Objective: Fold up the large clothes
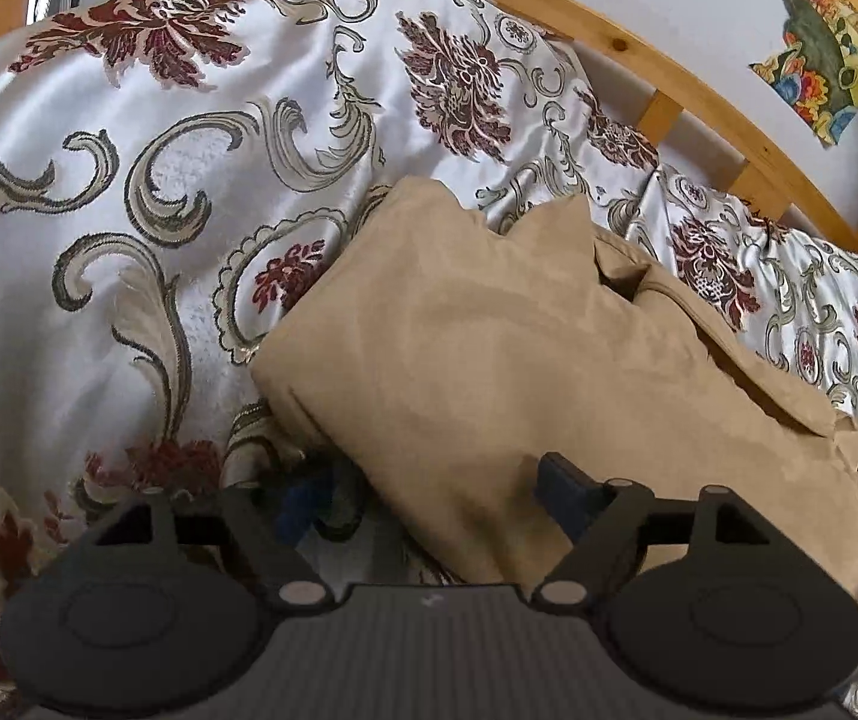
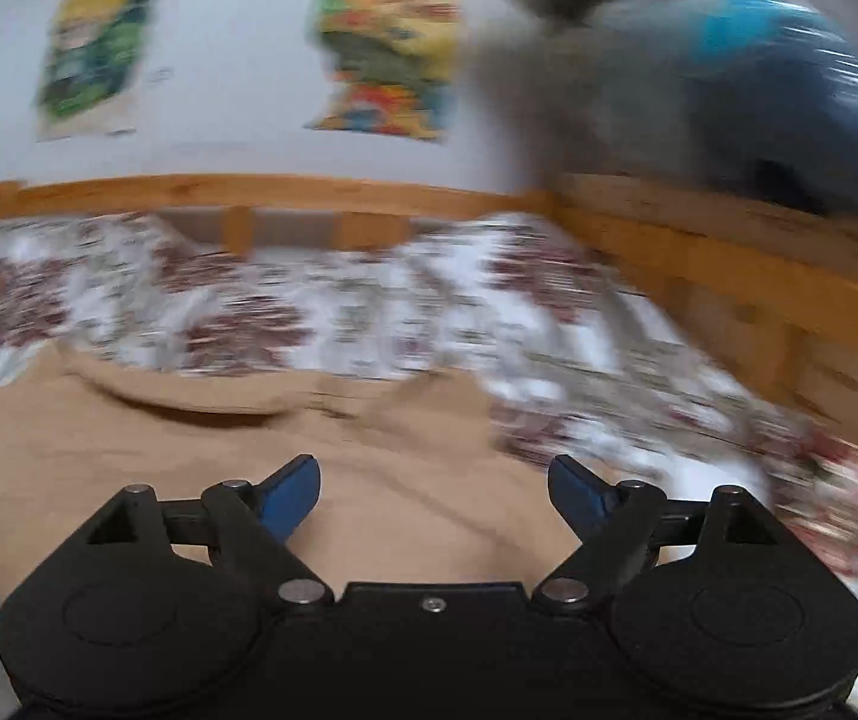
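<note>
A tan garment [image 1: 489, 348] lies folded into a thick bundle on the floral bedspread [image 1: 129, 180]. My left gripper [image 1: 435, 498] is open right at the bundle's near corner, its right blue finger [image 1: 561, 480] over the cloth and its left one [image 1: 303, 504] beside and partly under the edge. In the blurred right wrist view the same tan garment [image 2: 249, 456] spreads below my right gripper [image 2: 435, 492], which is open and empty just above the cloth.
A wooden bed rail [image 1: 699, 96] curves along the far side, and another rail [image 2: 729, 276] runs along the right. Colourful posters [image 2: 387, 48] hang on the white wall. A blue-grey bundle [image 2: 699, 78] sits above the right rail.
</note>
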